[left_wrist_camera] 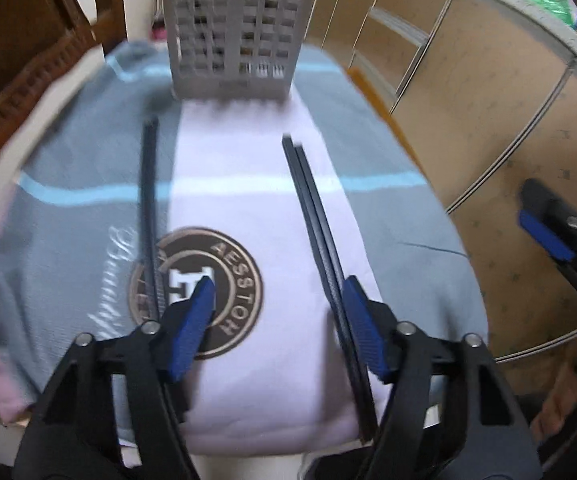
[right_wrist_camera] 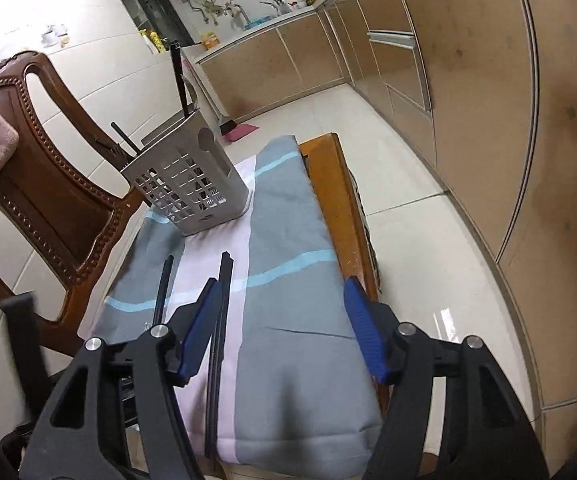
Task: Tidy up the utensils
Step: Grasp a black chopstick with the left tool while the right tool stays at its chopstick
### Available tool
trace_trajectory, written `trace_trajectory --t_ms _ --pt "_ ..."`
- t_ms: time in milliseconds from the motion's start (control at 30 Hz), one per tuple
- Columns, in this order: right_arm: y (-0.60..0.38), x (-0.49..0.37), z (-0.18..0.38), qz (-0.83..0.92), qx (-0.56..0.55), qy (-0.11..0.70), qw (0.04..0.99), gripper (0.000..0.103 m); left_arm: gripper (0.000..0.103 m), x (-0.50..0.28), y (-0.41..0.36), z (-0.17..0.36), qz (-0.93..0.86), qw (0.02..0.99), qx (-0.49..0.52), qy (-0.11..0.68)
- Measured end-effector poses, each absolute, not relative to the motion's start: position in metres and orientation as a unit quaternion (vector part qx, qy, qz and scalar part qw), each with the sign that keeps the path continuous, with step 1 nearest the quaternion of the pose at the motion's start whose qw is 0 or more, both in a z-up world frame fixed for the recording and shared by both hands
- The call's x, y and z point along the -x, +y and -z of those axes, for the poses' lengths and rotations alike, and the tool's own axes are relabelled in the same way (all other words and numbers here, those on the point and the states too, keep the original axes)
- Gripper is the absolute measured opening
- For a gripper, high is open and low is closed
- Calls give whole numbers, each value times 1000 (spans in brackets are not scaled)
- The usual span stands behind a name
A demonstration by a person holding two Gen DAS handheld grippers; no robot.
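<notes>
A grey perforated utensil holder (left_wrist_camera: 238, 32) stands at the far end of a grey and pink cloth (left_wrist_camera: 248, 208); it also shows in the right wrist view (right_wrist_camera: 192, 184) with dark utensils (right_wrist_camera: 180, 80) standing in it. Black chopsticks lie on the cloth: a single one (left_wrist_camera: 149, 216) on the left and a pair (left_wrist_camera: 320, 232) on the right, also in the right wrist view as the single one (right_wrist_camera: 163, 292) and the pair (right_wrist_camera: 220, 344). My left gripper (left_wrist_camera: 278, 292) is open above the cloth between them. My right gripper (right_wrist_camera: 282, 292) is open, the pair by its left finger.
A carved wooden chair (right_wrist_camera: 48, 184) stands left of the cloth. The cloth covers a wooden table (right_wrist_camera: 336, 200). Tan kitchen cabinets (right_wrist_camera: 468, 100) line the right side over a tiled floor (right_wrist_camera: 408, 240). The right gripper (left_wrist_camera: 556, 232) shows at the right edge of the left wrist view.
</notes>
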State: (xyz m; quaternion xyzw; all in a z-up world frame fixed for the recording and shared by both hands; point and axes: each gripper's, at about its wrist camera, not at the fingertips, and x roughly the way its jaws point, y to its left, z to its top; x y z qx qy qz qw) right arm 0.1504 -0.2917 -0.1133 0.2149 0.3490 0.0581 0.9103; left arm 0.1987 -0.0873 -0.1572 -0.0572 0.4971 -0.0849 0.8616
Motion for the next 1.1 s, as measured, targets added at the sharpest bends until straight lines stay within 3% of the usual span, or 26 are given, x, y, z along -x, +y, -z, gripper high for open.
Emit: trace_trajectory --t_ms 233,400,700,1100 --pt "-294 -151 114 -77 -210 353 908 63 65 -204 -98 165 68 861 40 502" --pt "-298 -148 112 -81 -220 349 907 63 77 -214 -99 166 50 857 41 511" --pt "-300 -145 112 -84 -219 350 907 64 76 -207 -84 166 56 865 84 491" --pt "-296 -147 114 -84 -216 356 905 64 82 -212 -90 169 30 865 45 498"
